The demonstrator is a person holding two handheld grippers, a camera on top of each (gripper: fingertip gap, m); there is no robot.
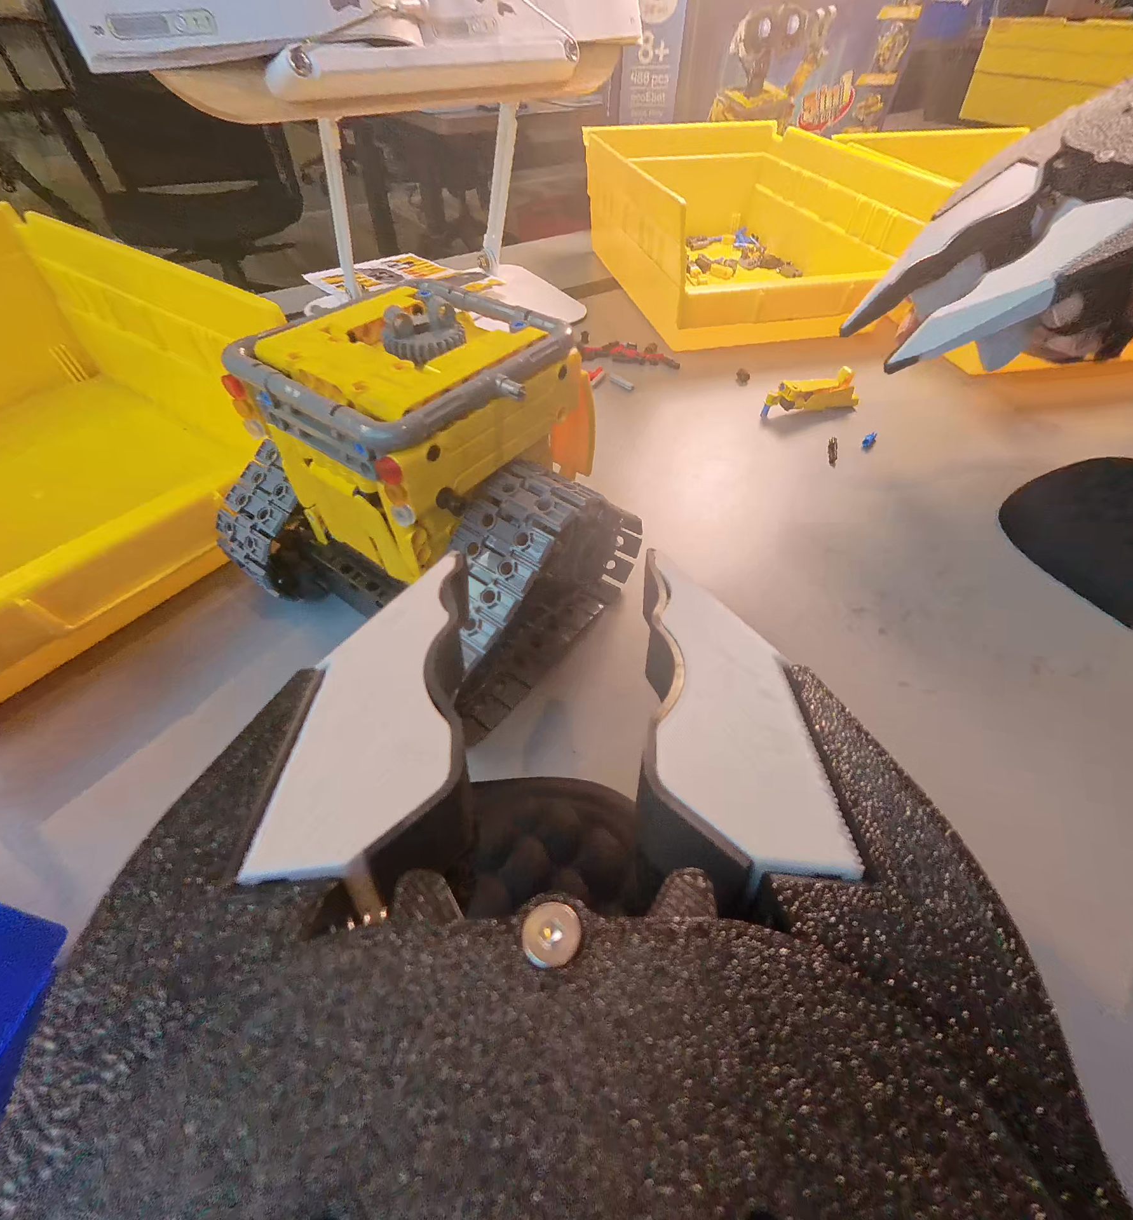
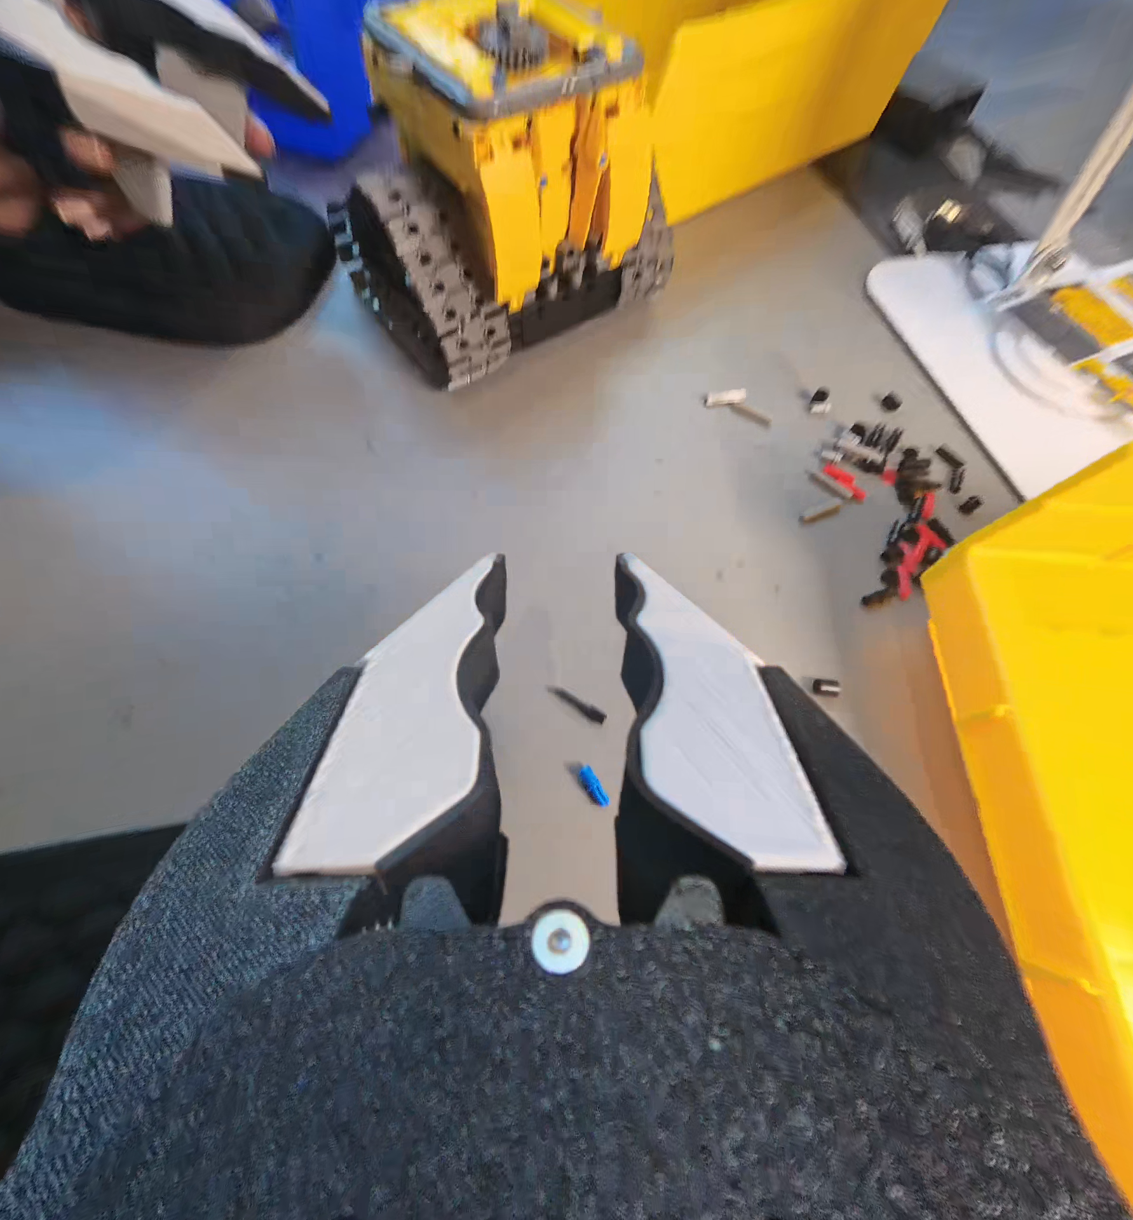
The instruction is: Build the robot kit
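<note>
Two hand-held grippers, left (image 1: pixel 553 571) and right (image 2: pixel 560 571), both parted and empty, left's tips just beside the gray track of the brick robot (image 1: pixel 412 442) on the counter (image 1: pixel 814 561); probably light, rigid, snap-apart, best gripped across the body.

Open counter (image 2: pixel 220 528) lies ahead of the right claw (image 2: pixel 560 561); tracked yellow model (image 2: pixel 517 198) blocks farther on; yellow bin (image 2: pixel 1045 726) walls the right; loose pins (image 2: pixel 893 502) litter between.
</note>
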